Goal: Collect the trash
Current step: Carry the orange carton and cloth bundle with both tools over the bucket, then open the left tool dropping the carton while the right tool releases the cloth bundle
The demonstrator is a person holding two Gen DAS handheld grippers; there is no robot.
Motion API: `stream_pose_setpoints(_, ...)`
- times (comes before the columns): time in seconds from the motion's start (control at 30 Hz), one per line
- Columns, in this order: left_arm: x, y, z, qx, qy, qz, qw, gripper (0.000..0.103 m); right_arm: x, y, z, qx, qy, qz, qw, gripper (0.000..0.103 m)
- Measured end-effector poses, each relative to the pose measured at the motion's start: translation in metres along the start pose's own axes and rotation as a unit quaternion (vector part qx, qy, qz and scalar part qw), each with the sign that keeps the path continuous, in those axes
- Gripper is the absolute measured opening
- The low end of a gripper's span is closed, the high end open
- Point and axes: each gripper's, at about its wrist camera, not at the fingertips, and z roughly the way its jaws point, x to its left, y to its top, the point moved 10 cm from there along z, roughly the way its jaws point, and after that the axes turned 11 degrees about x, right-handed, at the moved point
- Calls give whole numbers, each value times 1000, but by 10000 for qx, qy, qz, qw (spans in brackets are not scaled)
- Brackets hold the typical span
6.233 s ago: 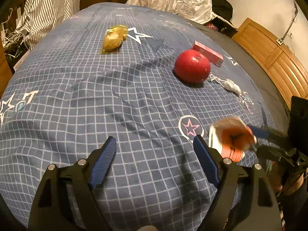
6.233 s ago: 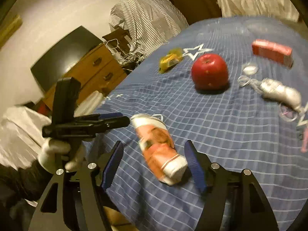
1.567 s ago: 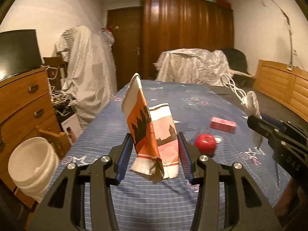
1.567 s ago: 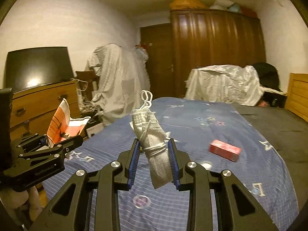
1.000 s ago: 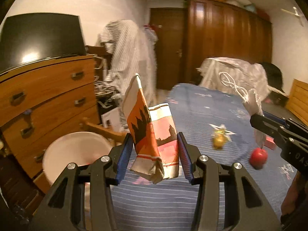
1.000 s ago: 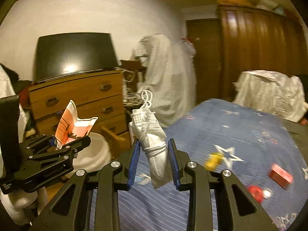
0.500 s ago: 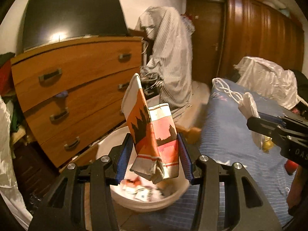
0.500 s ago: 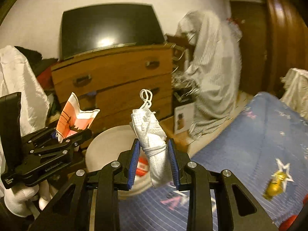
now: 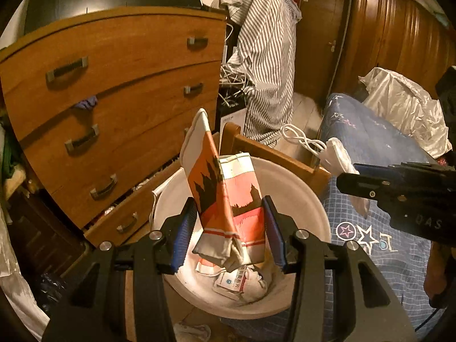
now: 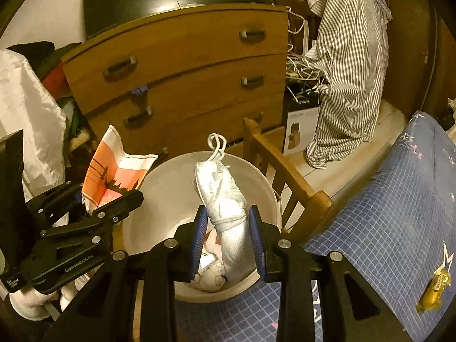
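While the left gripper (image 9: 229,235) is clamped on the orange snack bag (image 9: 225,199) and the right gripper (image 10: 228,236) on the tied white bag (image 10: 228,211), both above the white bin (image 10: 159,188), the drop step comes next: both pairs of jaws must part.

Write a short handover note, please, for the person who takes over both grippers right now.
Left gripper: shut on the orange wrapper, over the white bin.
Right gripper: shut on the white bundle, also over the bin.
Done: some trash lies in the bin already.
Left: release both pieces into the bin; then fetch the yellow wrapper lying on the blue bed cover.
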Motion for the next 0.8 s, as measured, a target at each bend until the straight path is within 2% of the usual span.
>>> stream_pose_setpoints(0.2, 11, -1, 9, 91, 41, -64, 9999, 45, -16, -4, 12, 150, 5, 46, 9999, 31)
stream_pose_setpoints(0.67, 16, 4, 24, 192, -15, -112, 9998, 46, -17, 2, 25, 221, 48, -6, 9997, 32)
stream_pose_setpoints(0.7, 17, 4, 25, 204, 5, -118, 9997, 47, -17, 2, 26, 234, 65, -21, 9997, 34)
stream_pose_setpoints(0.73, 17, 4, 26, 220, 24, -115, 9997, 59, -18, 3, 26, 240, 61, -40, 9997, 40)
stream_pose_setpoints(0.77, 18, 4, 27, 227, 40, -112, 9997, 75, -18, 3, 26, 196, 65, -29, 9998, 59)
stream_pose_setpoints(0.8, 20, 4, 27, 207, 80, -129, 9997, 78, -20, 4, 22, 109, 101, -5, 9999, 66)
